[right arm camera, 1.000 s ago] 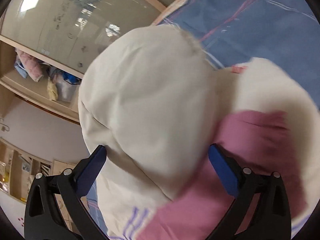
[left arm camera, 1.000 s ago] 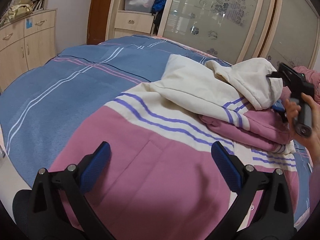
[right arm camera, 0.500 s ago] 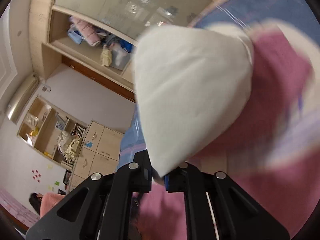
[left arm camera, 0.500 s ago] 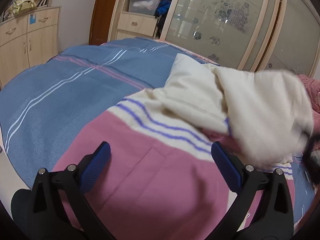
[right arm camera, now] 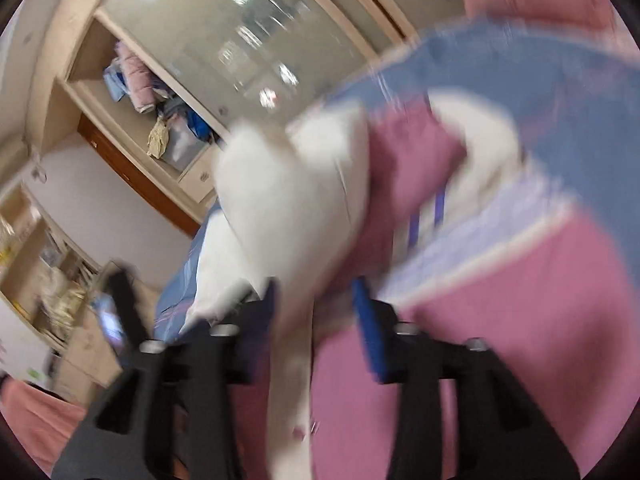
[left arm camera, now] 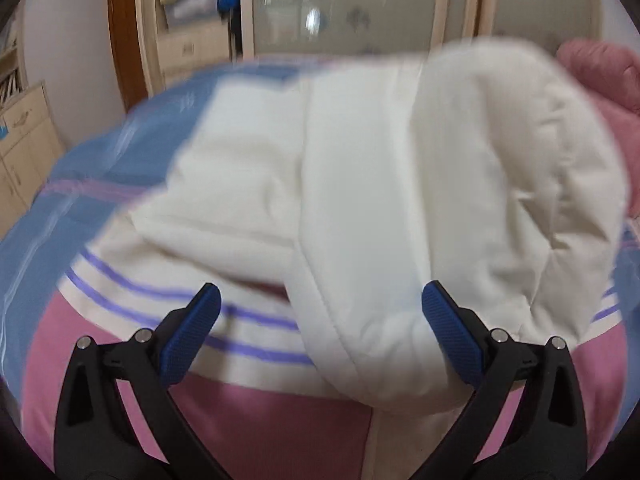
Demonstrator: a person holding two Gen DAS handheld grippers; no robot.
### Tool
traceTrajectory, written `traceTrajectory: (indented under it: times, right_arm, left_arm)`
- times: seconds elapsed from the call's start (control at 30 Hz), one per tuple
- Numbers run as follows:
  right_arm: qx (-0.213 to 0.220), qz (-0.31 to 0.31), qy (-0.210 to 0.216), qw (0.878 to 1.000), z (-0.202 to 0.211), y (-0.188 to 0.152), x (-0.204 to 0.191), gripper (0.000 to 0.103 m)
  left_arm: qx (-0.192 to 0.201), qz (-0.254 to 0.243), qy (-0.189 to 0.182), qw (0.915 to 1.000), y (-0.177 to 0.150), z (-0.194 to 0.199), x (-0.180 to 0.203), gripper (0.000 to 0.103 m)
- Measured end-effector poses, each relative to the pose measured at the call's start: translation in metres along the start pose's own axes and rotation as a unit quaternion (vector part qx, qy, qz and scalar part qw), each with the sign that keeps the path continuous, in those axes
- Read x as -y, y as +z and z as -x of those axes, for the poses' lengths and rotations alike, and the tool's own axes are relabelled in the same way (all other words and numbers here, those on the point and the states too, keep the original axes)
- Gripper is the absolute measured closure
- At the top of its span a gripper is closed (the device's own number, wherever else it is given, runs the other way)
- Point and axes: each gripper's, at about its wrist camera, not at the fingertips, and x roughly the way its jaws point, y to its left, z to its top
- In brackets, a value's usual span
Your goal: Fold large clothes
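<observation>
Hoodie [left arm camera: 256,420] lies on the bed [left arm camera: 100,168], pink body nearest, cream hood [left arm camera: 460,200] flopped over the chest stripes. Left claw [left arm camera: 320,332] gapes wide over the hood's edge, gripping nothing. Right claw [right arm camera: 316,312] has just been opening: narrow gap, blurred cream fabric between the pads, no visible pinch.

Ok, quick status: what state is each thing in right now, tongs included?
Left tongs: open wide, gripping nothing.
Right tongs: just been opening, cream fabric of the hood between the pads, not clamped.
Hood: bunched, flopped forward over the striped chest.
Hoodie: partly folded, lying on the bed.
Wardrobe bay: open, clothes inside.
</observation>
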Motion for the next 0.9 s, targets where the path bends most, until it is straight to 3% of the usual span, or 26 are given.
traceTrajectory:
  times: [0.13, 0.3, 0.33, 0.4, 0.47, 0.53, 0.6, 0.7, 0.83, 0.87, 0.9]
  right_arm:
    - [0.004, 0.077, 0.002, 0.997, -0.022, 0.041, -0.046, 0.069]
    - [-0.102, 0.116, 0.026, 0.988, -0.104, 0.058, -0.07, 0.065]
    - [-0.121, 0.128, 0.005, 0.984, -0.117, 0.052, -0.068, 0.063]
    - [-0.113, 0.123, -0.055, 0.984, -0.128, 0.041, -0.049, 0.063]
    - [-0.12, 0.08, -0.096, 0.985, -0.135, 0.031, -0.009, 0.063]
    - [-0.131, 0.043, -0.079, 0.987, -0.138, 0.019, 0.025, 0.073]
    - [-0.119, 0.05, -0.069, 0.989, -0.132, 0.007, 0.041, 0.087]
    - [-0.111, 0.07, -0.069, 0.989, -0.128, 0.001, 0.038, 0.088]
    - [-0.108, 0.102, -0.073, 0.986, -0.117, -0.006, 0.026, 0.079]
    - [-0.107, 0.116, -0.072, 0.985, -0.111, -0.01, 0.02, 0.073]
    - [-0.104, 0.128, -0.07, 0.984, -0.109, -0.01, 0.02, 0.058]
  left_arm:
    - [-0.004, 0.048, -0.048, 0.9977, -0.011, -0.006, -0.016, 0.002]
    - [0.012, 0.02, -0.049, 0.9985, -0.021, -0.007, -0.015, 0.002]
    - [0.016, 0.015, -0.049, 0.9986, -0.023, -0.008, -0.015, 0.002]
    - [0.023, 0.014, -0.056, 0.9981, -0.028, -0.008, -0.014, 0.002]
    - [0.029, 0.014, -0.065, 0.9974, -0.031, -0.01, -0.019, 0.002]
    - [0.031, 0.007, -0.065, 0.9974, -0.035, -0.01, -0.017, 0.002]
    - [0.034, 0.0, -0.057, 0.9978, -0.039, -0.01, -0.012, 0.002]
    - [0.037, -0.002, -0.051, 0.998, -0.041, -0.01, -0.01, 0.002]
    - [0.041, -0.001, -0.061, 0.9973, -0.041, -0.007, -0.015, 0.002]
    - [0.042, -0.001, -0.063, 0.9972, -0.042, -0.005, -0.017, 0.002]
    - [0.043, -0.002, -0.063, 0.9971, -0.044, 0.0, -0.018, 0.002]
